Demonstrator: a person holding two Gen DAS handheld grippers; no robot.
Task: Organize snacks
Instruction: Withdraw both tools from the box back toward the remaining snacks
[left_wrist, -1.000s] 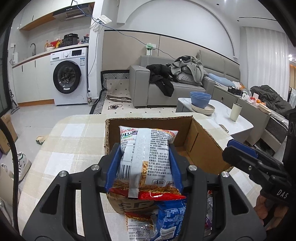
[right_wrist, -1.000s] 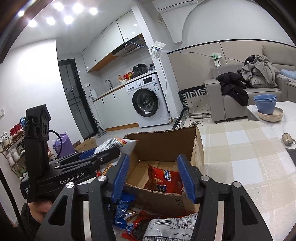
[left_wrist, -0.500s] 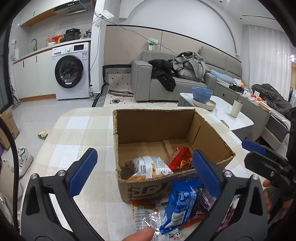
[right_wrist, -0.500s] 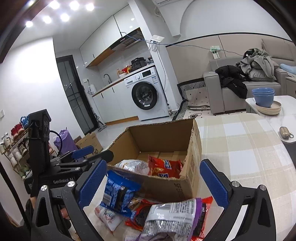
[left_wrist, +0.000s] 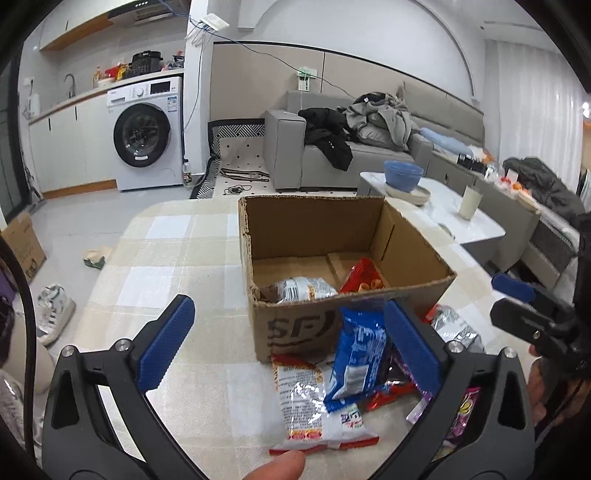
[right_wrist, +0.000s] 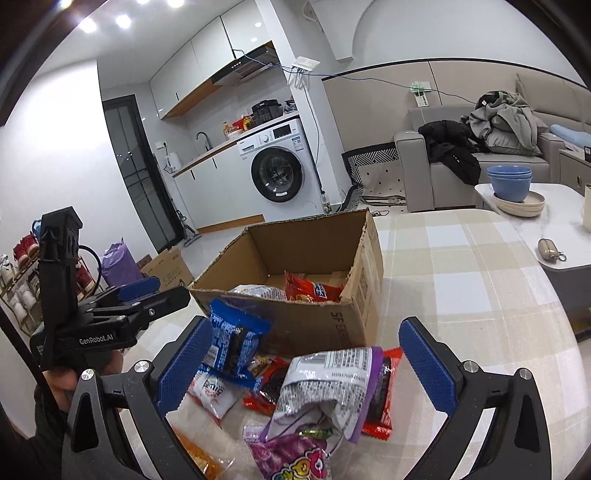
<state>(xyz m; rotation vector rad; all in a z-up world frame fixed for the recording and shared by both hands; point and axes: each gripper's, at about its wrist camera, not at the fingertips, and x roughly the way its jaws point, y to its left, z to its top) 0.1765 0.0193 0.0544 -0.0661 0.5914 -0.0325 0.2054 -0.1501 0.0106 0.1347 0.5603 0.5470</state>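
Note:
An open cardboard box (left_wrist: 295, 328) (right_wrist: 325, 325) stands on the checked tablecloth. Inside lie a silver snack bag (left_wrist: 303, 290) (right_wrist: 258, 291) and a red snack bag (left_wrist: 364, 278) (right_wrist: 314, 291). A heap of snack packets lies in front of the box: a blue packet (left_wrist: 356, 356) (right_wrist: 236, 339), a white and red packet (left_wrist: 314, 410), a silver and purple packet (right_wrist: 328, 387). My left gripper (left_wrist: 291, 347) is open and empty above the heap's left side. My right gripper (right_wrist: 306, 362) is open and empty over the heap.
The checked tablecloth (left_wrist: 162, 266) spreads left of the box and to its right (right_wrist: 461, 288). A white side table (left_wrist: 447, 210) with blue bowls (right_wrist: 509, 182) stands at the right. A sofa and a washing machine (left_wrist: 147, 140) are behind.
My left gripper opened and let the silver bag fall into the box, then drew back toward the heap. My right gripper opened wide and drew back over the heap.

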